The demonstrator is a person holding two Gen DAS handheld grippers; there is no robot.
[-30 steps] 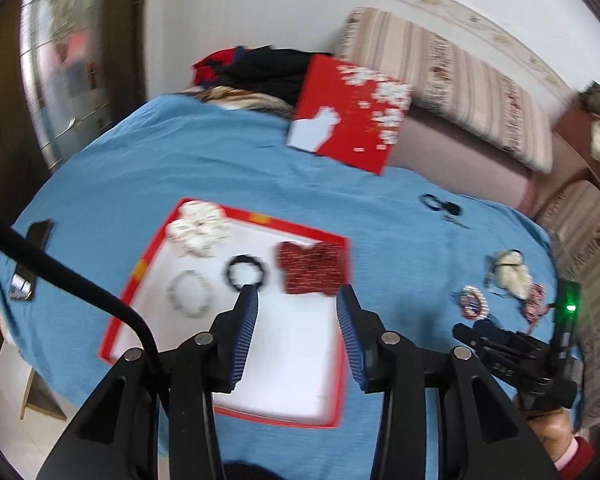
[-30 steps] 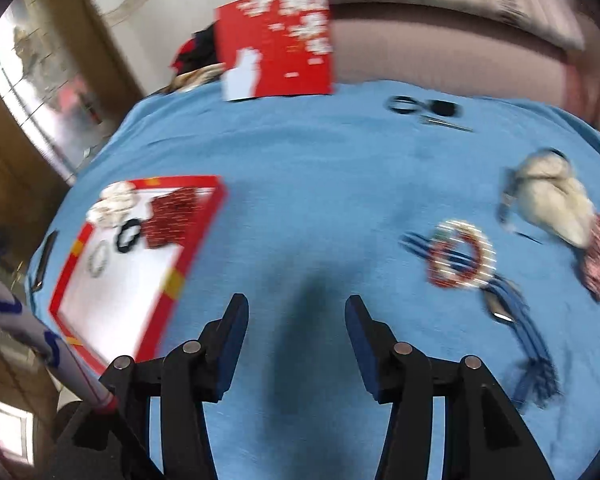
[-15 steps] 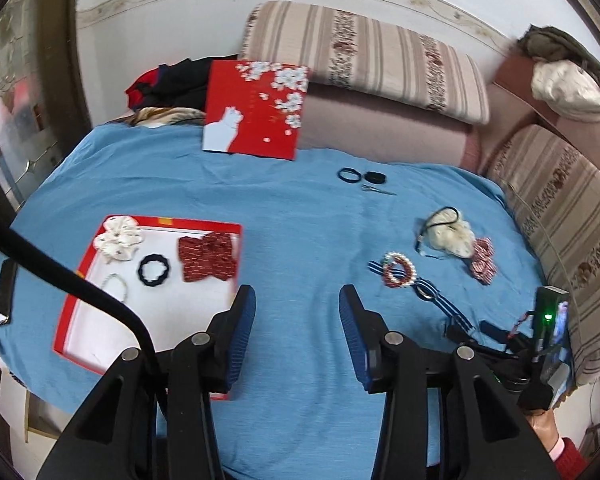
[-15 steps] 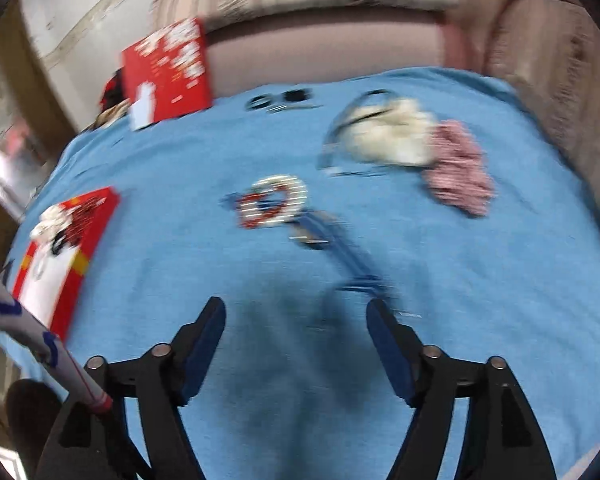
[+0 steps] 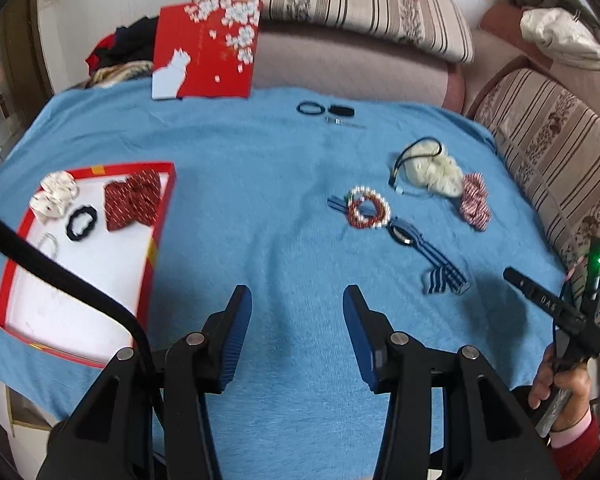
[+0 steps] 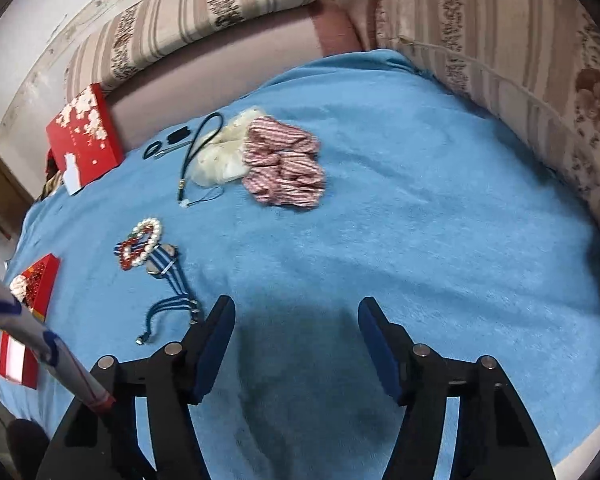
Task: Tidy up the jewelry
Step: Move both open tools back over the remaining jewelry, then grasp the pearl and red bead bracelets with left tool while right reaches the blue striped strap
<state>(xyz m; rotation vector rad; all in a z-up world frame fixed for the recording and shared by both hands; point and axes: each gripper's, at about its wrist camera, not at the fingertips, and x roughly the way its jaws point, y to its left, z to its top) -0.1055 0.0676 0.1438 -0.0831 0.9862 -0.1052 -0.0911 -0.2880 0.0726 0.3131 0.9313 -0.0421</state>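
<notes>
On the blue blanket, loose jewelry lies to the right: a bead bracelet of white pearls and red beads rests on a navy-and-white striped band, and just beyond sit a cream scrunchie touching a red-and-white striped scrunchie. At the left, the red-rimmed tray holds a white floral scrunchie, a black scrunchie, a red patterned bow and what looks like a thin clear bracelet, partly hidden by a cable. The left gripper hovers over bare blanket, fingers spread wide and empty. The right gripper is likewise spread wide with nothing between its pads, the striped band just to its left. A red flowered lid leans against the sofa.
</notes>
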